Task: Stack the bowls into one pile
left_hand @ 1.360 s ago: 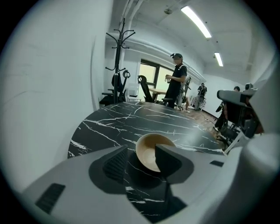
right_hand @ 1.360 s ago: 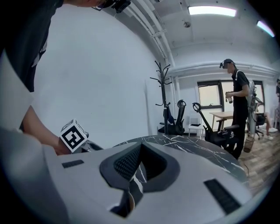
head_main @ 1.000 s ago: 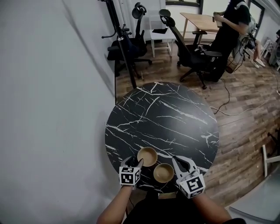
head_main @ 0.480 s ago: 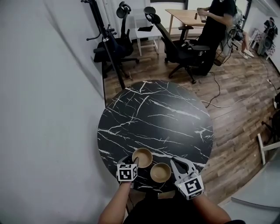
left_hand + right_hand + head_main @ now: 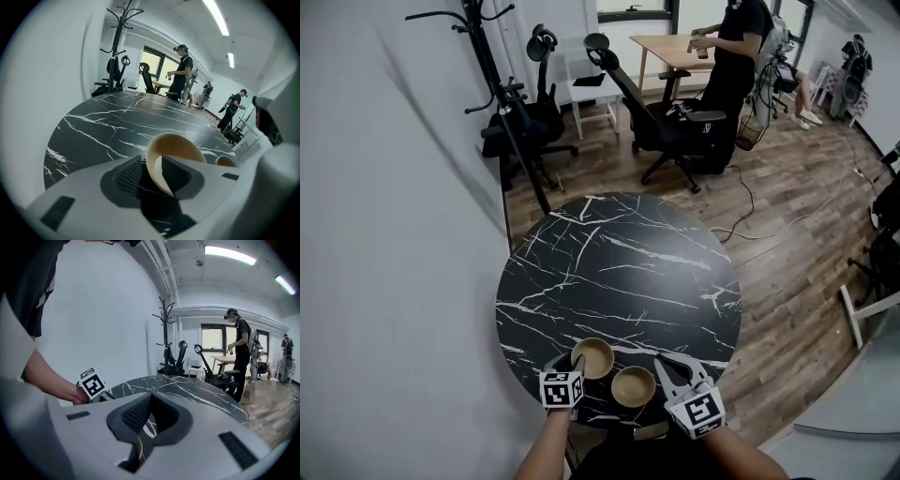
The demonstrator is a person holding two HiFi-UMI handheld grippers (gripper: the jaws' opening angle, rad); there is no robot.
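Two tan bowls stand side by side at the near edge of the round black marble table (image 5: 619, 262). The left bowl (image 5: 592, 357) (image 5: 176, 143) has its near rim between the jaws of my left gripper (image 5: 566, 362) (image 5: 151, 158). One jaw is inside the bowl and the other outside. These jaws have just been closing, and a dark gap still shows between the outer pad and the bowl wall. The right bowl (image 5: 633, 385) (image 5: 226, 161) lies just left of my right gripper (image 5: 666, 366) (image 5: 151, 395), which is shut and holds nothing.
A white wall runs close along the table's left side. Beyond the table are a coat stand (image 5: 492, 84), office chairs (image 5: 670, 117), a wooden desk (image 5: 670, 47) with a person standing at it, and a cable on the wooden floor (image 5: 769, 220).
The head view has swung, so the table and bowls now sit lower and further left in the picture. Both grippers keep their places beside the bowls.
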